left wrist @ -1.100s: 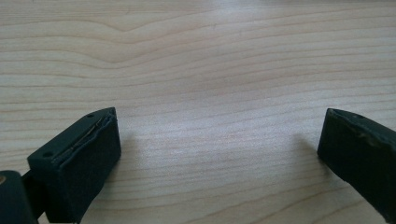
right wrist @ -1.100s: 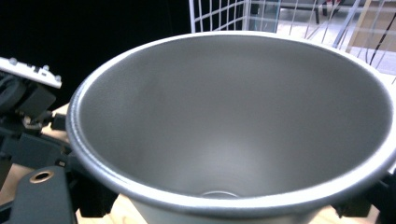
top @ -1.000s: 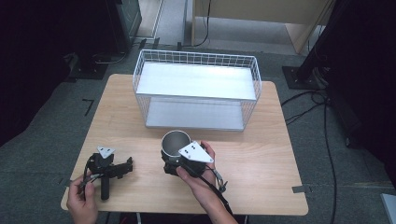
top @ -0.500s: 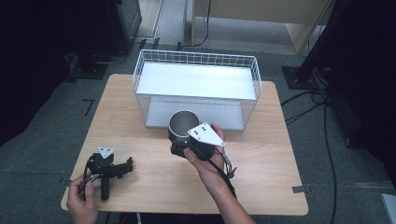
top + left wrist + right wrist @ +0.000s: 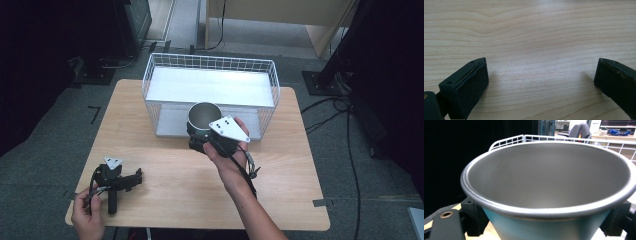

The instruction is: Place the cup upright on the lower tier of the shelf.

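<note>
The right claw point(image 5: 201, 136) is clamped on the metal cup point(image 5: 203, 118), which is held up in the middle of the high view, just in front of the wire basket point(image 5: 150, 82). The pickup looks done; setting the cup inside the basket is left. At lower left, the left claw point(image 5: 131, 180) rests wide and empty on the bench point(image 5: 280, 190).

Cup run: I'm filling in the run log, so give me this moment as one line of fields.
right gripper: shut on cup, raised before basket | left gripper: open, nothing between jaws, over table
</note>
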`<control>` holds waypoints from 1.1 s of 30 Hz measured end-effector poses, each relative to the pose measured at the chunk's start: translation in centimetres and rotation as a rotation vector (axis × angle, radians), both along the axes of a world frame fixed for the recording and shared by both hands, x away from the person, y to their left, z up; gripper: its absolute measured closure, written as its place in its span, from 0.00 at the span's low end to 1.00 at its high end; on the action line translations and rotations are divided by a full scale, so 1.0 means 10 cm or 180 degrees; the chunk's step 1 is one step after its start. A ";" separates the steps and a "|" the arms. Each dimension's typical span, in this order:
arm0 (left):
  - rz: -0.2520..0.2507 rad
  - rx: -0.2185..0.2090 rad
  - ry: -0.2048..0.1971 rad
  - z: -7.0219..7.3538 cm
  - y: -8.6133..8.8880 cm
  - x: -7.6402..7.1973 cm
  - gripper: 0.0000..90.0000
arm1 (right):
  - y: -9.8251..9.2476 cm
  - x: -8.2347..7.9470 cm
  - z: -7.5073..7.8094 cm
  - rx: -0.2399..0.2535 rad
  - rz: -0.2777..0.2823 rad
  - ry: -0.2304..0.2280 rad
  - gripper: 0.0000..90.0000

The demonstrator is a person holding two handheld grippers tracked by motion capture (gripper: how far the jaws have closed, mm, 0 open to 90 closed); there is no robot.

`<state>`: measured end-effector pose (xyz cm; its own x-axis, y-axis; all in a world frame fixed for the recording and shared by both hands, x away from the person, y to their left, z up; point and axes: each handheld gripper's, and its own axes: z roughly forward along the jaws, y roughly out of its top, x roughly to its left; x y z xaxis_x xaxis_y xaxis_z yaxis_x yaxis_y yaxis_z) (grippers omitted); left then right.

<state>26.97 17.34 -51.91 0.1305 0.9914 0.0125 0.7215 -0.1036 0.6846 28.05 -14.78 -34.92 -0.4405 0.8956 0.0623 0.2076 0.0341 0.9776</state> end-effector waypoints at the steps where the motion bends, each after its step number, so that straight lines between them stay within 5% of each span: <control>1: 0.0001 -0.0001 0.0000 0.00 0.00 0.00 0.00 | -0.01 0.02 0.02 0.0001 -0.0014 -0.0002 0.16; 33: 0.0002 -0.0003 -0.0003 0.00 0.00 0.00 0.00 | -0.32 0.70 0.37 0.0099 -0.0402 0.0000 0.16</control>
<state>26.97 17.34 -51.91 0.1300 0.9914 0.0118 0.7209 -0.1027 0.6854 35.08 -17.99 -31.20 -0.3243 0.9416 0.0908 0.2082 -0.0226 0.9778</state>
